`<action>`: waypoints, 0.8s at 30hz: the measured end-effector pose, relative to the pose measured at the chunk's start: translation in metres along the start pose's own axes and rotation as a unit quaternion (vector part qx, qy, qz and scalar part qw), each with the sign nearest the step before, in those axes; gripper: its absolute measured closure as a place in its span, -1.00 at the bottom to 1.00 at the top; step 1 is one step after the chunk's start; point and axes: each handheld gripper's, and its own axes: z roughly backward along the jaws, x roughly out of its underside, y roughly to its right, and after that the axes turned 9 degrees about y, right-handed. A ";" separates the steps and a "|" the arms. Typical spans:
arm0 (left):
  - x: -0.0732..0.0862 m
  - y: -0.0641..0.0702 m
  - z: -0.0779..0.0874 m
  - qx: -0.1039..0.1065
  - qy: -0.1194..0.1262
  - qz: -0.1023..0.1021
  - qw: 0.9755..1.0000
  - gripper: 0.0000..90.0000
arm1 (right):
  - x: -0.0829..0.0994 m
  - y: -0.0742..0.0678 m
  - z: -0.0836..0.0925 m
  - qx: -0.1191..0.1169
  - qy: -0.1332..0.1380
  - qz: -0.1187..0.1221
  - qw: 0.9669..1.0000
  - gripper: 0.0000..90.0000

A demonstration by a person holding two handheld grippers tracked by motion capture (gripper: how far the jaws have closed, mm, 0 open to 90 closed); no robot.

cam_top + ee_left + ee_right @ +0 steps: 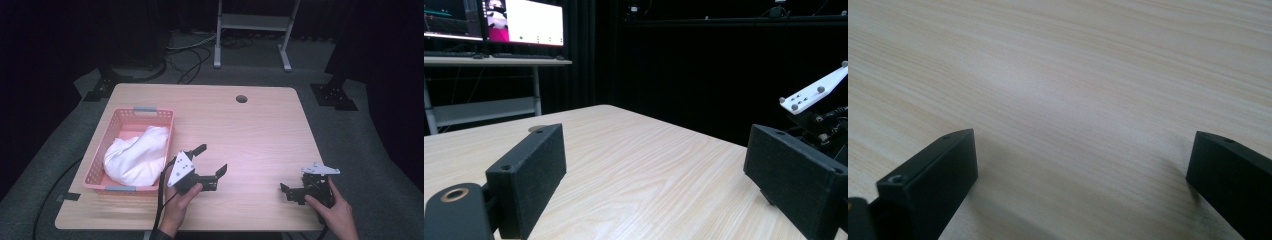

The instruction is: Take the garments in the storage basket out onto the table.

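On the wooden table, a pink basket at the left holds a bundled white cloth. Just right of it, the left gripper is spread wide, empty. The right gripper, near the front right edge, gapes wide over bare wood, gripping nothing

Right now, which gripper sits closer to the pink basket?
The left gripper, fingers open, just off the pink basket holding the white cloth. The right gripper is far across the table.
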 end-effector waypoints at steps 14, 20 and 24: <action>-0.015 -0.001 -0.008 0.010 -0.005 0.002 1.000 -0.79 | 0.000 0.000 0.000 0.000 0.000 0.000 1.000 -1.00; -0.021 -0.002 -0.011 0.010 -0.010 0.003 1.000 -0.79 | 0.000 0.000 0.000 0.000 0.000 0.000 1.000 -1.00; -0.028 -0.004 -0.012 0.007 -0.007 0.005 1.000 -0.79 | 0.000 0.000 0.000 0.000 0.000 0.000 1.000 -1.00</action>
